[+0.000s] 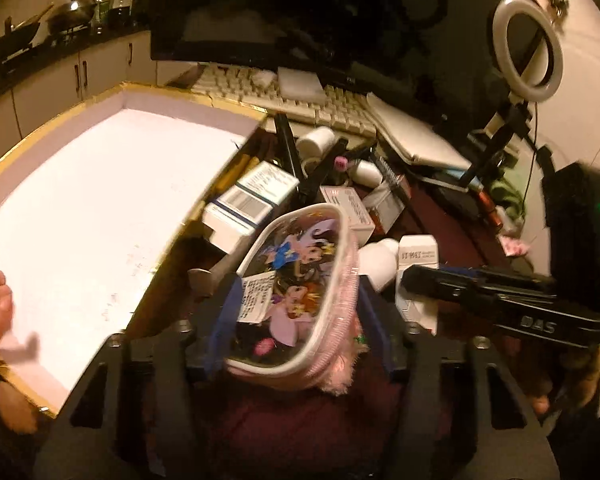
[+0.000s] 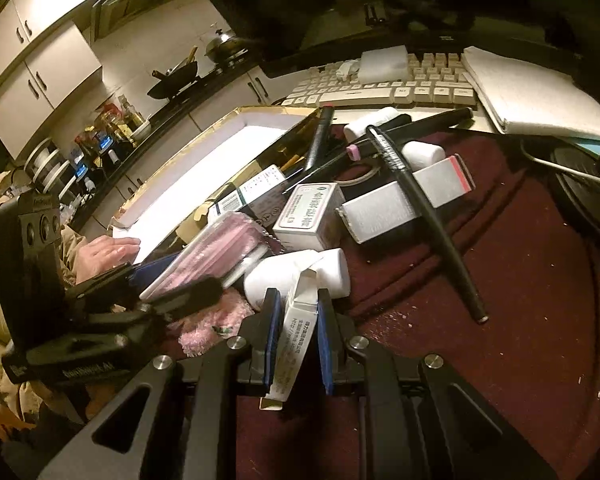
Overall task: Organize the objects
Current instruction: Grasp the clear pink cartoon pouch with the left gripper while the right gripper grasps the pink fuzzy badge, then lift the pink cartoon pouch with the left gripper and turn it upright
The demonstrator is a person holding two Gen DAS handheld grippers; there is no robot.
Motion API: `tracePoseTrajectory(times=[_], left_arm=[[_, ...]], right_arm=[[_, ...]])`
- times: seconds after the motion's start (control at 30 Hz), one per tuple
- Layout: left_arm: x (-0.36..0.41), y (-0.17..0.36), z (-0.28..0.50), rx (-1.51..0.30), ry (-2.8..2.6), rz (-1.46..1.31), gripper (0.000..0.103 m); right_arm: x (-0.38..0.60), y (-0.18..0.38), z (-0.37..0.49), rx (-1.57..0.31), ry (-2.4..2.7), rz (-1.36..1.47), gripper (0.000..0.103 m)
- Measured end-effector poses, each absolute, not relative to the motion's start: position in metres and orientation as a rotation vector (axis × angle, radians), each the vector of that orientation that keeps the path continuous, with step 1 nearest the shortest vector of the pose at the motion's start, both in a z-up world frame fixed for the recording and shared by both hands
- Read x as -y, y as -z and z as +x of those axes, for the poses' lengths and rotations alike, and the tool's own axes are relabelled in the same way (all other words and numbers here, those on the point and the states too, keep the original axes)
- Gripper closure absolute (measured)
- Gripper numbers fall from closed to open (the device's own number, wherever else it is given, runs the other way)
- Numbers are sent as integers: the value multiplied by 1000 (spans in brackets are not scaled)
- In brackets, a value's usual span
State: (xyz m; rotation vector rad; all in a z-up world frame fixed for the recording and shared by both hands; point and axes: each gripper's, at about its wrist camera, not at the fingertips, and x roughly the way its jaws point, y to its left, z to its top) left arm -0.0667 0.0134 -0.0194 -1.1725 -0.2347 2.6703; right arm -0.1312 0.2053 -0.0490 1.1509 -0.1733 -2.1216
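Pink pouch (image 1: 296, 288) (apparently clamped) between hand-held gripper (image 1: 296, 312)

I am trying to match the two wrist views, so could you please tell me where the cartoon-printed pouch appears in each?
Left wrist view: the cartoon-printed pouch sits low at centre, between the fingers of the left gripper.
Right wrist view: the same pouch shows edge-on at centre-left, pink side visible, beside the left gripper.
Shared landmark: the gold-edged white box lies left of the pouch in both views.

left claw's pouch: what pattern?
Cartoon girls print, pink edging, on the pouch; left wrist view.
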Motion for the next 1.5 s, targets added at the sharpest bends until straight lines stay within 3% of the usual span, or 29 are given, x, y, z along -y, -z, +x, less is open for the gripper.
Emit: tracePoseTrajectory(times=[0.27,0.43,0.5,0.63,0.87,1.2,1.3,1.37,1.43,1.5], left_arm=[[6,2,-57,413,-2631,-1106,82],[4,-1,-65,543,-2518,-1092,88],[0,4,-69,520,-2505,-1111,85],[3,4,-65,472,-2601,-1104,51],[-10,-1,-54,298,-2631,-1061,46],[-16,12,-64,347,-2546,-1101,46],[-13,12,-61,353,-2550,-1101,46],[-10,13,-60,376,-2547,-1104,46],[-11,12,-60,364,-2554,-1103,46],[-10,12,-60,357,-2570,-1107,46]], right_arm=[[-202,49,-135,164,2112,1141,86],[-203,49,-134,168,2124,1141,86],[-207,47,-134,174,2135,1139,86],[-212,45,-133,176,2143,1137,86],[-209,50,-136,181,2133,1146,86],[-231,54,-145,256,2154,1172,86],[-240,51,-145,248,2205,1193,75],[-248,42,-140,244,2244,1156,55],[-252,33,-131,226,2264,1106,44],[-248,27,-123,200,2228,1077,44]])
